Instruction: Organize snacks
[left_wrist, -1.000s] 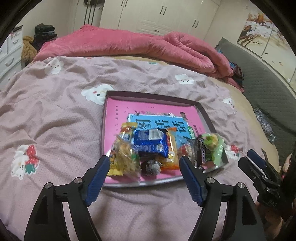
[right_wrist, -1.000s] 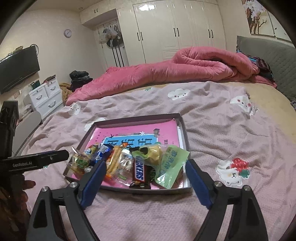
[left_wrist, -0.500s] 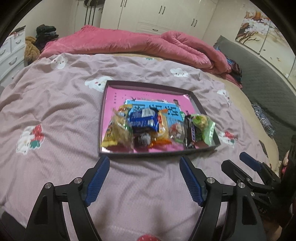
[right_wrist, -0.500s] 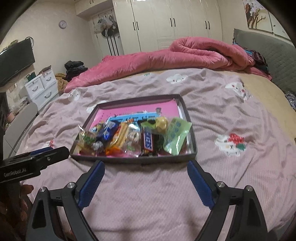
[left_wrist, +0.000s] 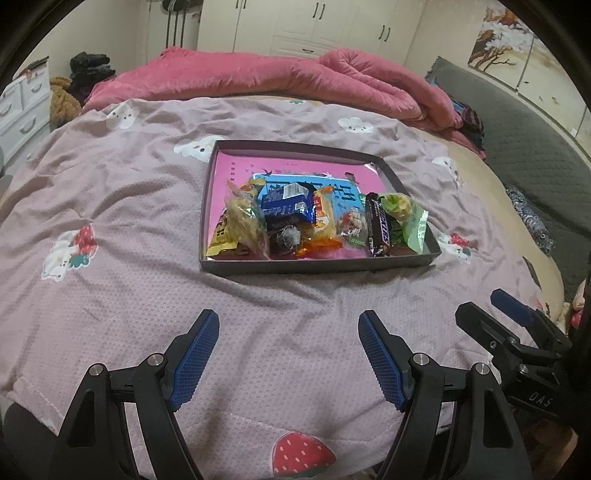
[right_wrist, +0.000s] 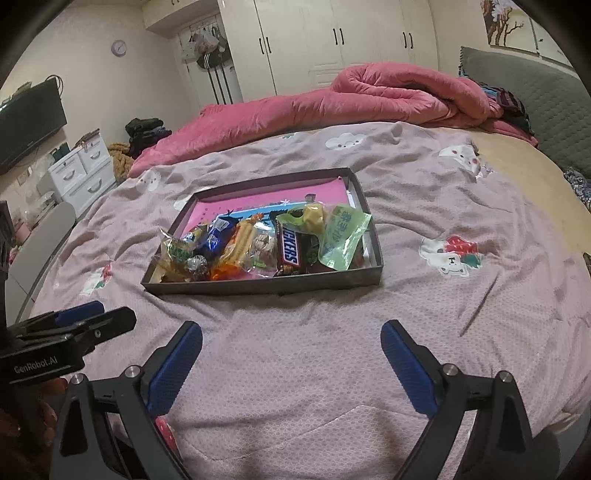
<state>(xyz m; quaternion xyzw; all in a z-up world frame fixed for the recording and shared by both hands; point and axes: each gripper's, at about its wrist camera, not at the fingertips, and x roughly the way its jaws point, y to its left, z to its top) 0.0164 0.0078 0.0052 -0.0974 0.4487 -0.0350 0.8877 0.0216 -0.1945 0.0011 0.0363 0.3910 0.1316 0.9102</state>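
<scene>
On the bed (left_wrist: 110, 295) lies 1 dark tray (left_wrist: 317, 266). It holds 1 pile of snacks (left_wrist: 314, 225), with 1 Snickers bar (right_wrist: 290, 248). The left gripper (left_wrist: 288, 354) and right gripper (right_wrist: 291, 365), 2 in all, hover near it, their fingers wide apart and empty.

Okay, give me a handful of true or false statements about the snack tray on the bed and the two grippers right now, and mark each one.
1. The left gripper is open and holds nothing. True.
2. The Snickers bar lies outside the tray on the bedspread. False: it lies inside the tray among the other snacks.
3. The right gripper is shut on the green packet. False: it is open, short of the tray, and the packet lies in the tray.
4. The snacks are bunched at the tray's near end. True.
5. A pink quilt lies heaped beyond the tray. True.
</scene>
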